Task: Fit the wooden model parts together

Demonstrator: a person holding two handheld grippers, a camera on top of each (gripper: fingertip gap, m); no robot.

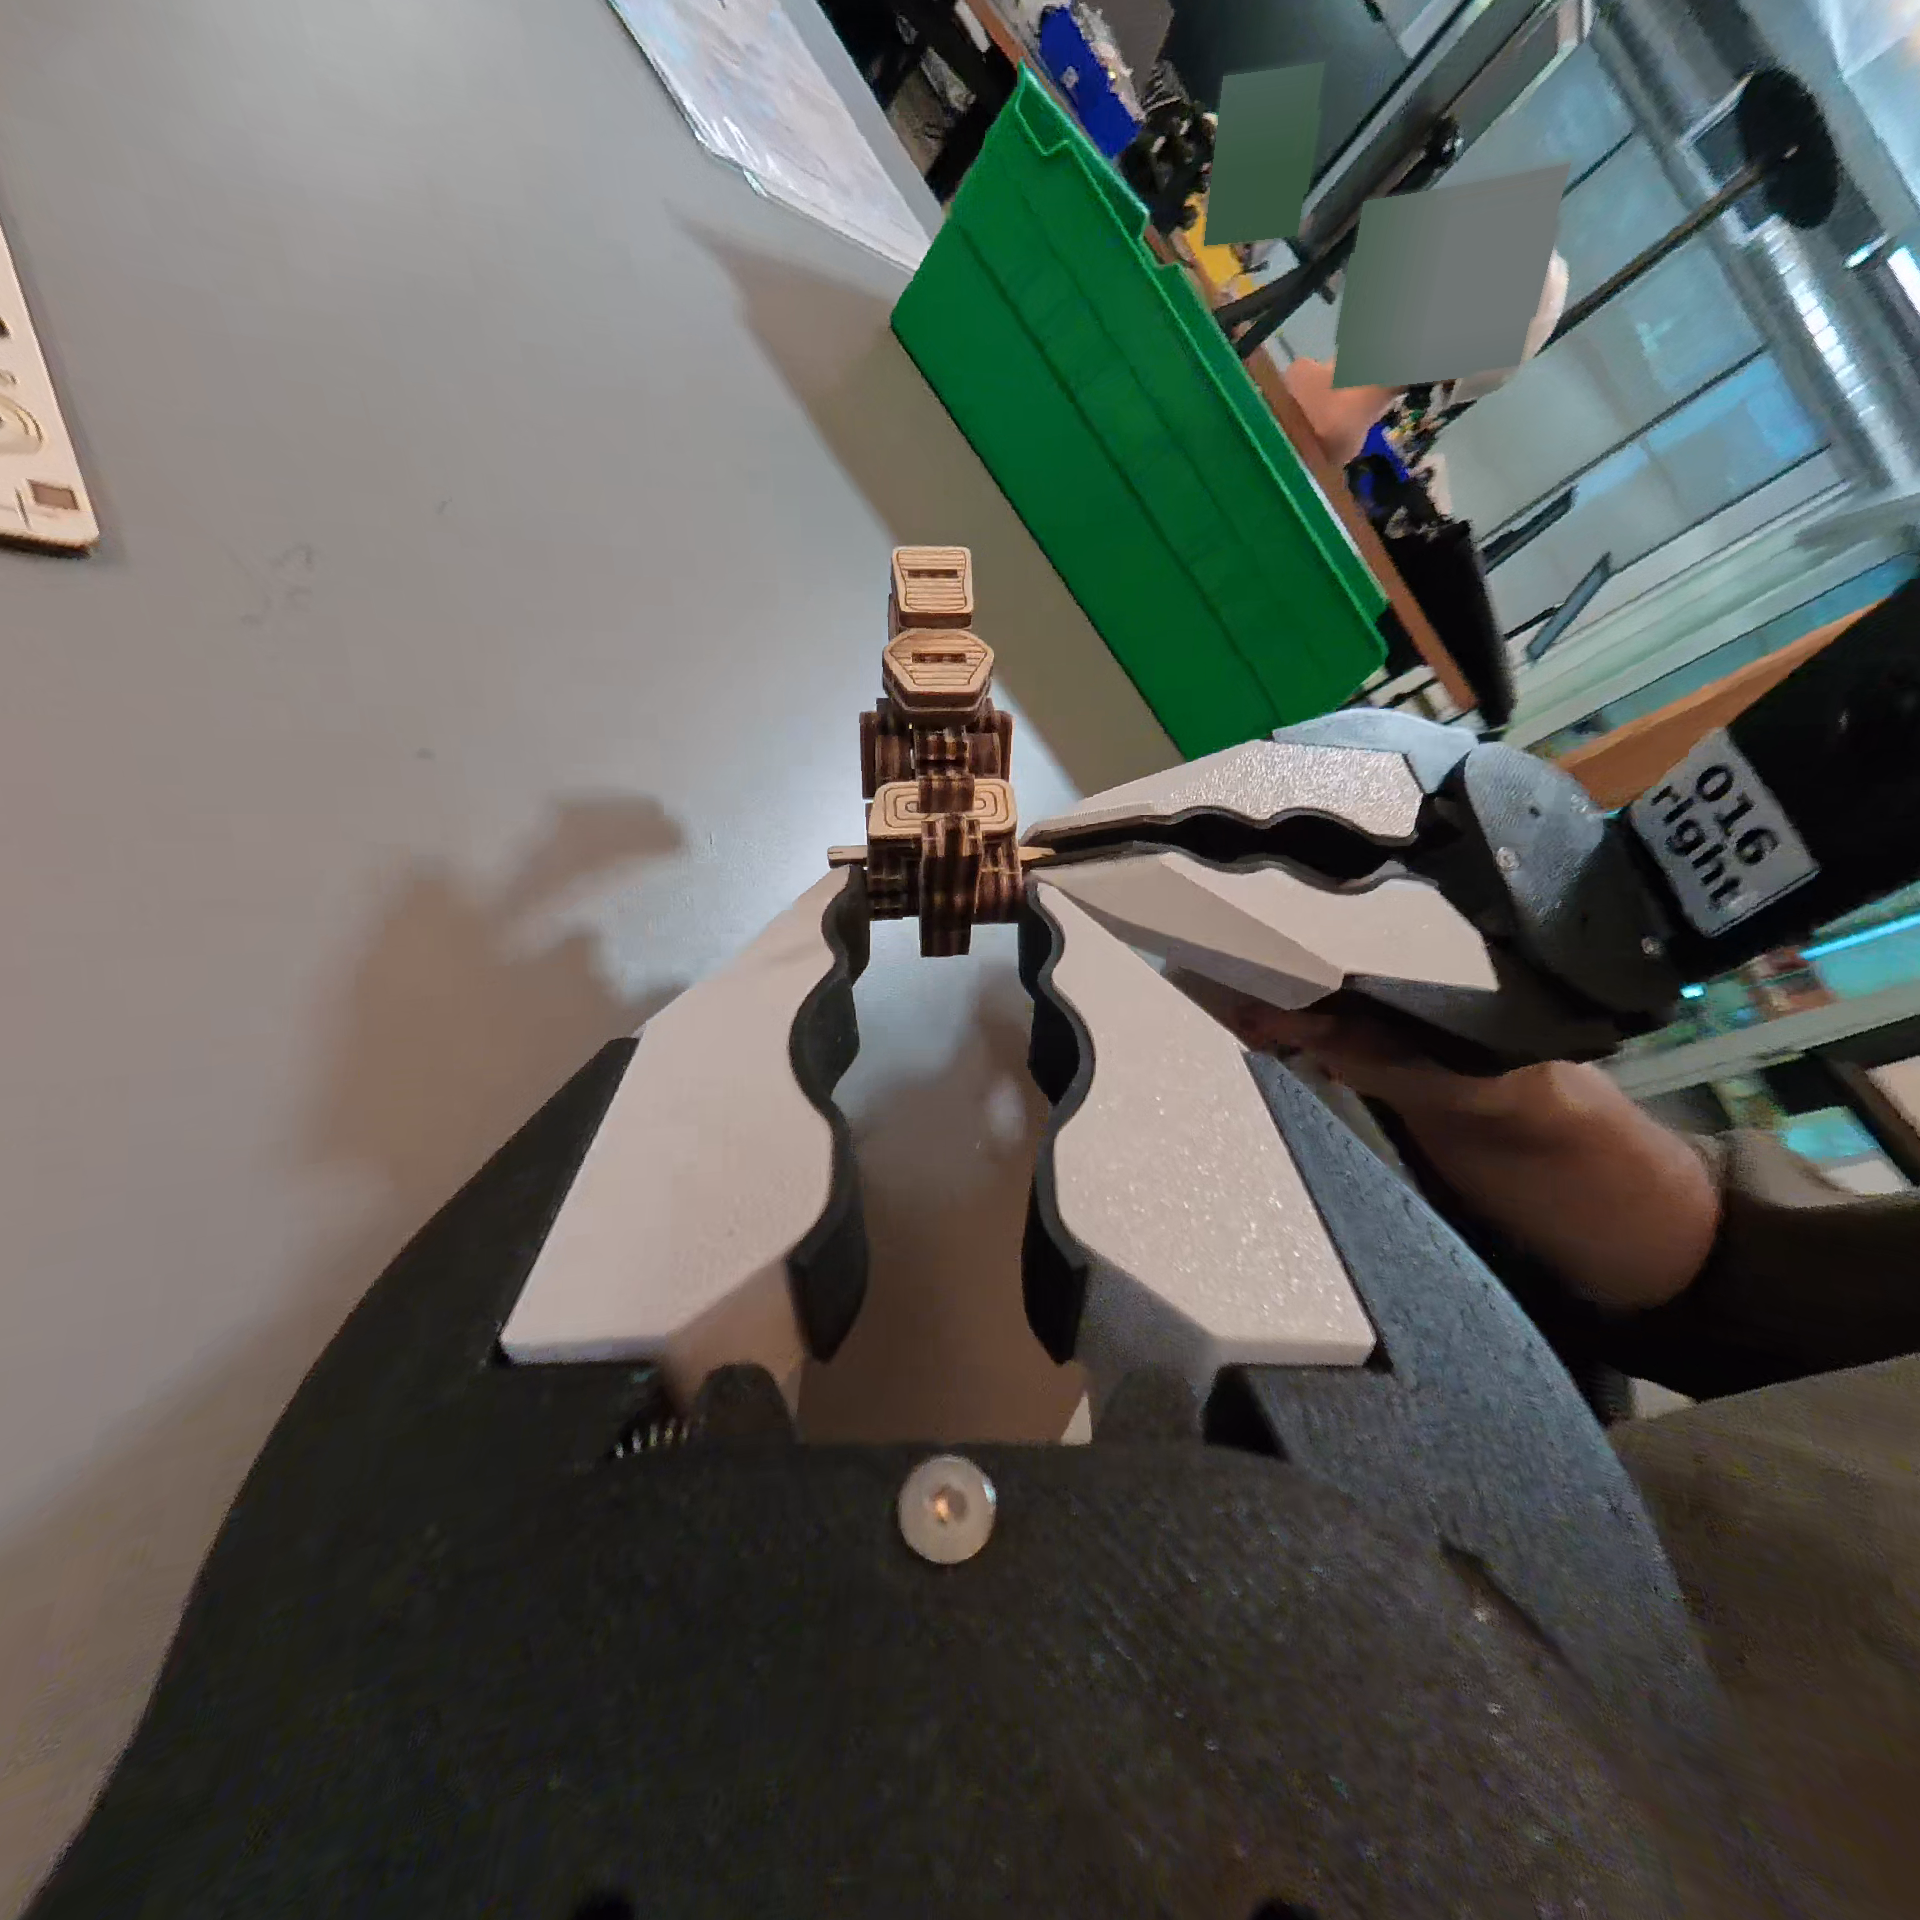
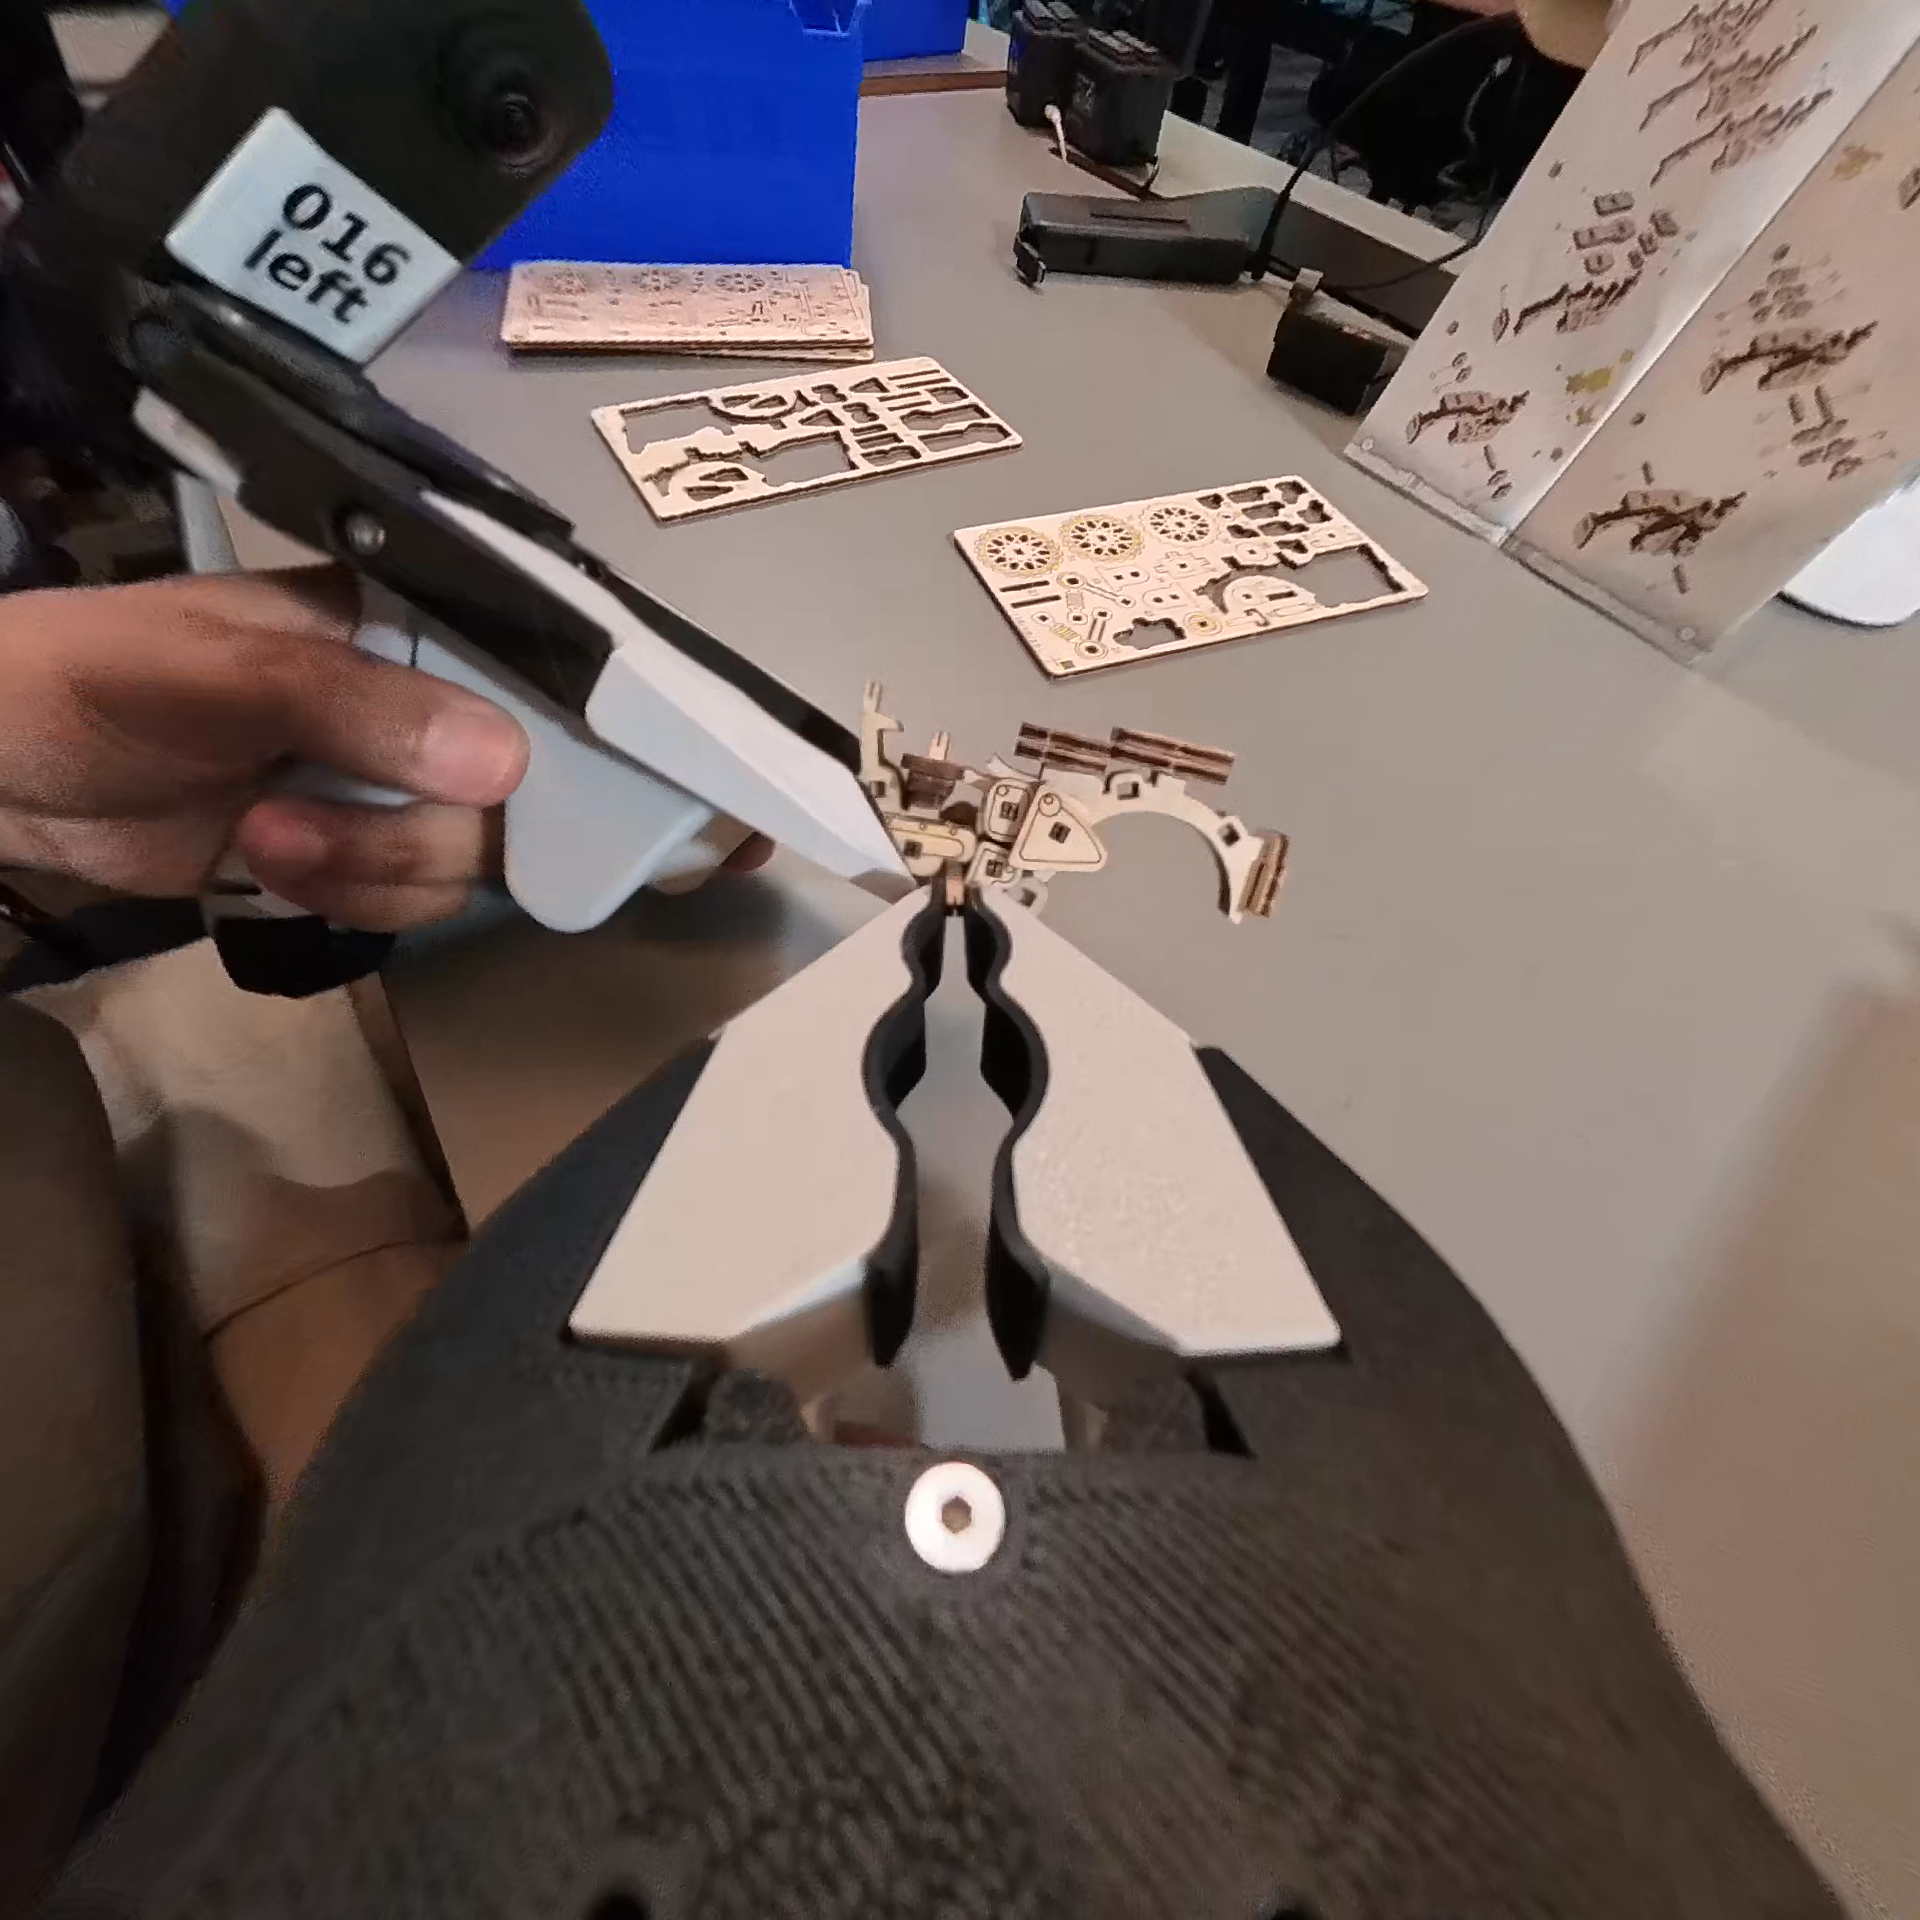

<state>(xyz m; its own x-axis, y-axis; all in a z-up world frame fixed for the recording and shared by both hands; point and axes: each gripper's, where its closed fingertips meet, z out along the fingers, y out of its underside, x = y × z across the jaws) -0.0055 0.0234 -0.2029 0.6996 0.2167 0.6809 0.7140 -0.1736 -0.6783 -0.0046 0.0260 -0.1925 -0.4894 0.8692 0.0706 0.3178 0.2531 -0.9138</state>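
A partly built wooden model (image 1: 940, 790) is held above the grey table (image 1: 416, 416). My left gripper (image 1: 940, 904) is shut on its near end, with the model sticking out forward between the fingertips. In the right wrist view the model (image 2: 1049, 821) shows side-on, with a curved arm reaching right. My right gripper (image 2: 951, 904) is shut on a thin wooden pin (image 2: 951, 891) at the model's underside. In the left wrist view the right gripper (image 1: 1039, 868) comes in from the right, and the pin's far tip (image 1: 844, 855) pokes out of the model's left side. The left gripper (image 2: 873, 821) comes in from the left in the right wrist view.
Two wooden part sheets (image 2: 1184, 571) (image 2: 800, 431) and a stack of sheets (image 2: 686, 307) lie on the table (image 2: 1455, 935). An upright instruction page (image 2: 1662, 343) stands at right. A blue bin (image 2: 707, 135) and black devices (image 2: 1132, 239) sit behind. A green bin (image 1: 1122, 436) lies beyond the model. My left and right fingertips are right by each other.
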